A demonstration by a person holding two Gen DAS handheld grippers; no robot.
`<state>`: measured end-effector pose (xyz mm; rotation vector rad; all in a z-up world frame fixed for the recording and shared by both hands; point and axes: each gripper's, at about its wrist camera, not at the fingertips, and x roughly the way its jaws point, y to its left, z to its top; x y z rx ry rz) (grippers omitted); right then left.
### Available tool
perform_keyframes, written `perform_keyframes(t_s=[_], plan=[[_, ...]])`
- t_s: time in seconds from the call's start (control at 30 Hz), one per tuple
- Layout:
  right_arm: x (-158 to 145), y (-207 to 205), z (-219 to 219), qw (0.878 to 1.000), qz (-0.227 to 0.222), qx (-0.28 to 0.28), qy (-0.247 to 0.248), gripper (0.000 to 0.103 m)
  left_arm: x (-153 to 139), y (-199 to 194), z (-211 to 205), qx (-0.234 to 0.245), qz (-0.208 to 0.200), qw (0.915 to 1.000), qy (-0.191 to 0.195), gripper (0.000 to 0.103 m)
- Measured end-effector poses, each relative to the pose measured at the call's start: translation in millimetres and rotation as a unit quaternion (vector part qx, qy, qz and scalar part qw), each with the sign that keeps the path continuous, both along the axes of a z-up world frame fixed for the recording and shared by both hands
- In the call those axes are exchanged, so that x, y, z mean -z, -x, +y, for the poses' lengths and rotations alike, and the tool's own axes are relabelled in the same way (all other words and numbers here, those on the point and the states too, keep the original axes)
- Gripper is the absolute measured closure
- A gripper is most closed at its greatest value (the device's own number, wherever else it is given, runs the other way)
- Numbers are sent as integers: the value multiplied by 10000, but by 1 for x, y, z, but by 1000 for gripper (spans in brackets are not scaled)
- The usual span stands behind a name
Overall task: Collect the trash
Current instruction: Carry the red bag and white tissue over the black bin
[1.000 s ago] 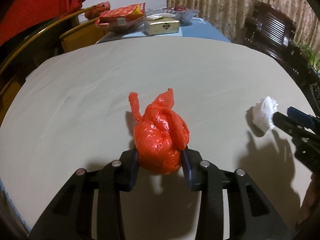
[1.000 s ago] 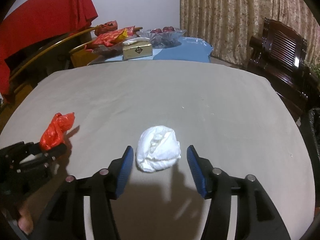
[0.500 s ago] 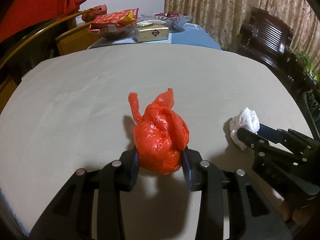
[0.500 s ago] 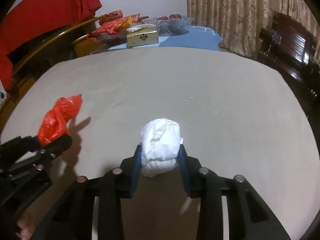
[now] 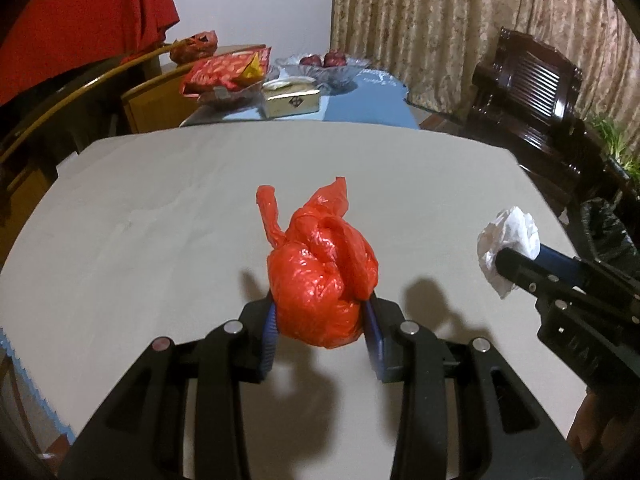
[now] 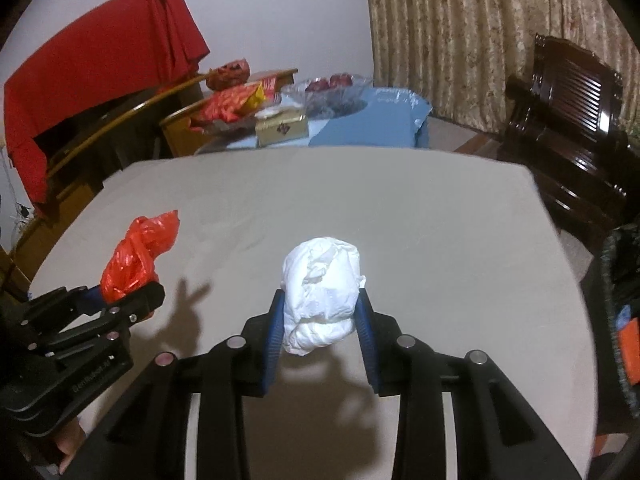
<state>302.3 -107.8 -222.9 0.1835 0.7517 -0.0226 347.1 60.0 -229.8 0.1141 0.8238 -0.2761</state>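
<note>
The left tongs [image 5: 320, 320] pinch a crumpled red plastic bag [image 5: 322, 276], held clear above the beige table [image 5: 160, 220], its shadow below. The right tongs [image 6: 320, 320] pinch a ball of white tissue [image 6: 322, 292], likewise lifted. Faint lettering on the left tool's body in the right view is too blurred to read. Beyond the table: a gold box [image 5: 291, 102] with a diamond emblem, a red snack packet [image 5: 226, 70], a glass fruit bowl [image 5: 324, 66], a dark wooden chair [image 5: 528, 92], curtains [image 5: 440, 20] and red cloth [image 6: 100, 60].
</note>
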Motion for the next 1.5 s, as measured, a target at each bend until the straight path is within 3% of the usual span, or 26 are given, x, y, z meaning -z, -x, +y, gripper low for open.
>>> perform_keyframes(t_s=[0.6,0.97,1.2,1.5], plan=[[-81,108,-131,9983,-345,435,151,69,-74,101,-124,101,-85,9999,-15,68],[-99,153,-201,9959,-555,680,220,69,-91,141,-207,415,-27,9991,39,68],[-79,175,-280,9912,-356,1244,271,69,-88,156,-281,868,28,9962,23,67],[-12,177,-396,9753,349,2157,333,69,-56,152,-394,1729,187,9846,155,67]])
